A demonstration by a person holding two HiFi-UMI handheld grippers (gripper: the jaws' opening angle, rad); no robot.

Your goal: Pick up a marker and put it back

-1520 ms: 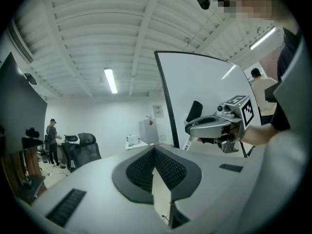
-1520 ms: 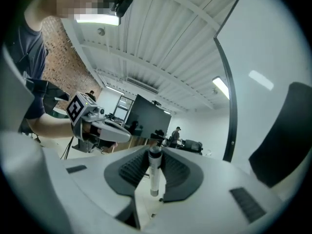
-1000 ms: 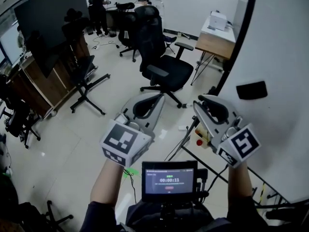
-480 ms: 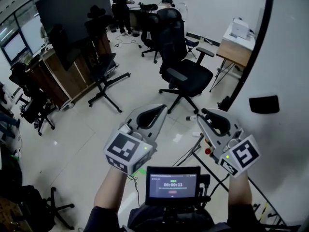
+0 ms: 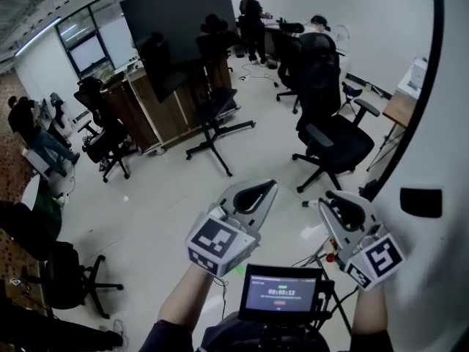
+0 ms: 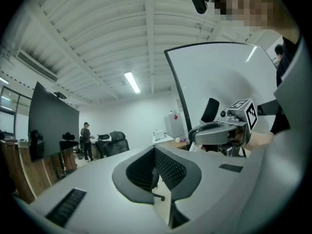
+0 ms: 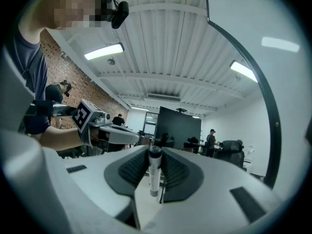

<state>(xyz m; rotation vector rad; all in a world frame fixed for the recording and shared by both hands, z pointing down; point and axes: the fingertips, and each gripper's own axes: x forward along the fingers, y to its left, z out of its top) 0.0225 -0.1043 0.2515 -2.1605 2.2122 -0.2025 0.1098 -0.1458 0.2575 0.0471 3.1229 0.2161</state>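
Head view: observed left gripper [image 5: 258, 191] and right gripper [image 5: 331, 200] side by side, near, held level above a small screen [image 5: 281, 293]; noted whiteboard [image 5: 440, 160] at right with a black eraser [image 5: 421, 202] on it; noted chair [image 5: 333, 134] just beyond the grippers and a dark panel [image 5: 179, 28] far left.

Left gripper view: found jaws closed together with nothing between them; noted right gripper to the right, in front of the whiteboard.

Right gripper view: found jaws clamped on the marker [image 7: 154, 172]; recorded marker as upright between the two pads, pale barrel, darker top end near the jaw tips; noted left gripper to the left, well apart from the marker.
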